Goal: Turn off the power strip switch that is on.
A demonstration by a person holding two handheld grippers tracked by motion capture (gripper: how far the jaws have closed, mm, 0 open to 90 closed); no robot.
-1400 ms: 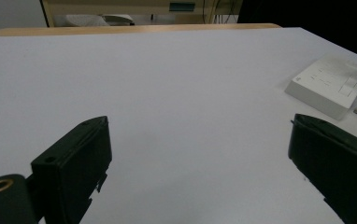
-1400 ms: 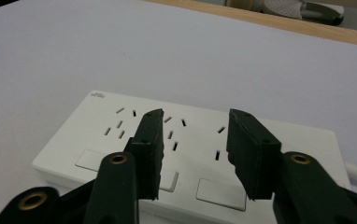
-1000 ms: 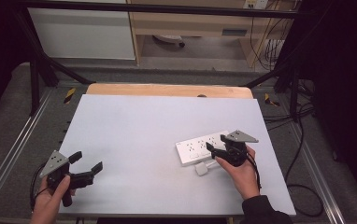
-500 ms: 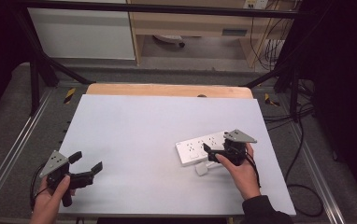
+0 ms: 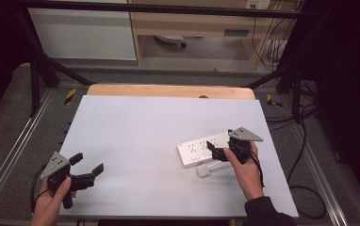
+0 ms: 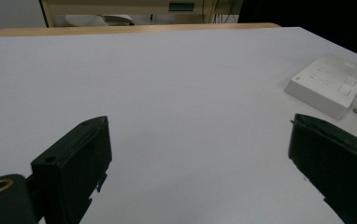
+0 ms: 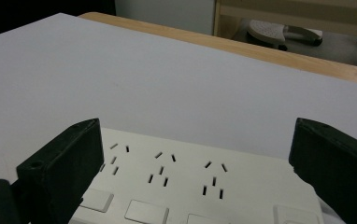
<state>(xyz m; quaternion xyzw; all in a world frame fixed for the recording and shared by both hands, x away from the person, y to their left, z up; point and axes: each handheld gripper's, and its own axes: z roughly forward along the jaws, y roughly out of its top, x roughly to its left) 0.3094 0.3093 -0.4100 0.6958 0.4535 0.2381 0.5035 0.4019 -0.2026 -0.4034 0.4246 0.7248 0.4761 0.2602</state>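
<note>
A white power strip lies flat on the right part of the white table, with a small white plug just in front of it. My right gripper hovers low over the strip's right end. Its jaws have just been opening and now stand wide apart, with nothing pressed between the pads. In the right gripper view the strip shows its sockets and switches below the open jaws. My left gripper rests open at the front left corner, far from the strip, with nothing between its jaws.
A wooden board borders the table's far edge. Metal rails run along both sides, and cables hang off to the right. A shelf unit stands beyond the table.
The right gripper's jaws have spread wider above the power strip, and the hand has barely shifted. The left hand and gripper have stayed where they were.
</note>
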